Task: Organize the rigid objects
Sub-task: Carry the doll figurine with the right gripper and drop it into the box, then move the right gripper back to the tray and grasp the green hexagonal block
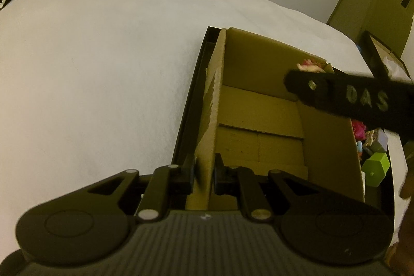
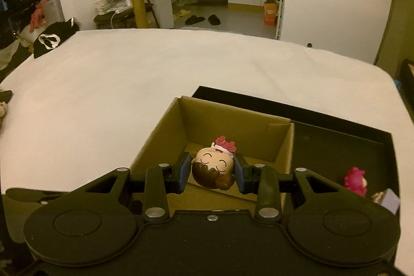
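Note:
A brown cardboard box stands inside a black tray on a white bed. My left gripper is shut on the box's left wall. In the right wrist view, my right gripper is shut on a small doll figure with a smiling face, brown hair and a pink bow. It hangs over the open cardboard box. The right gripper's black finger crosses the box's far right corner in the left wrist view.
Small toys lie in the tray to the right of the box: a green hexagonal block, a pink figure and a lilac block. The black tray lies on the white bed sheet. A second box sits at the far right.

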Motion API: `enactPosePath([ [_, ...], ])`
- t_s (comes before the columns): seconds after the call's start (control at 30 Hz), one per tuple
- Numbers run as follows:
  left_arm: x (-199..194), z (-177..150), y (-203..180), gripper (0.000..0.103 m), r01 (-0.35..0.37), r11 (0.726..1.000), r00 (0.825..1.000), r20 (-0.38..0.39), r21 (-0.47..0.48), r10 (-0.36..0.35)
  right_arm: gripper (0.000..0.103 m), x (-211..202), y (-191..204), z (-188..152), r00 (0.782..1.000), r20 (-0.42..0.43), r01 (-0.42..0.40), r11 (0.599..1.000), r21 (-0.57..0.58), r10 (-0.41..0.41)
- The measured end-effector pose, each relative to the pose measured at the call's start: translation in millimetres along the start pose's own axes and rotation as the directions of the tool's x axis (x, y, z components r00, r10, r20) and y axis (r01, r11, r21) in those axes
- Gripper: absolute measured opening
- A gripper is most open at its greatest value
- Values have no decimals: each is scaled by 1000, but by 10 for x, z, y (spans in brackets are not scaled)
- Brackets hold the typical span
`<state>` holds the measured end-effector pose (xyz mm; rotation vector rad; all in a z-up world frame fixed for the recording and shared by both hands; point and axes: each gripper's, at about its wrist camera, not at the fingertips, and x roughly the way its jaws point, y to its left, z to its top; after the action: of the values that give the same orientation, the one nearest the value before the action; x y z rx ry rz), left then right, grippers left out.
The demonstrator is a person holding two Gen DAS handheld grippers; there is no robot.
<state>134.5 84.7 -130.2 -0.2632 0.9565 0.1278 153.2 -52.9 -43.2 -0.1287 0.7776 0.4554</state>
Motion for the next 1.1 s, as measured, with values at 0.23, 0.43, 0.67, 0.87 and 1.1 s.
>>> enactPosePath([
  [0.23,4,-2,0,12,-4,1000,1000,-1,0,4,53,17,-24,52,997,13,-73,996,41,73],
  [0.43,28,12,-32,13,-14,1000,1000,-16,1,15,54,-57,-159,-30,999,-15,-41,995,93,42],
  [0.67,30,40,-90,33,-30,999,999,-29,16,31,62,-188,-304,-170,1000,-21,-2,991,131,5],
  [0.87,-13,75,-151,56,-61,998,998,-17,27,61,67,-335,-504,-298,999,-15,38,984,176,-36],
  [1.1,-91,76,-235,67,-95,993,995,-2,62,96,68,-405,-736,-439,997,-29,78,970,231,-73],
])
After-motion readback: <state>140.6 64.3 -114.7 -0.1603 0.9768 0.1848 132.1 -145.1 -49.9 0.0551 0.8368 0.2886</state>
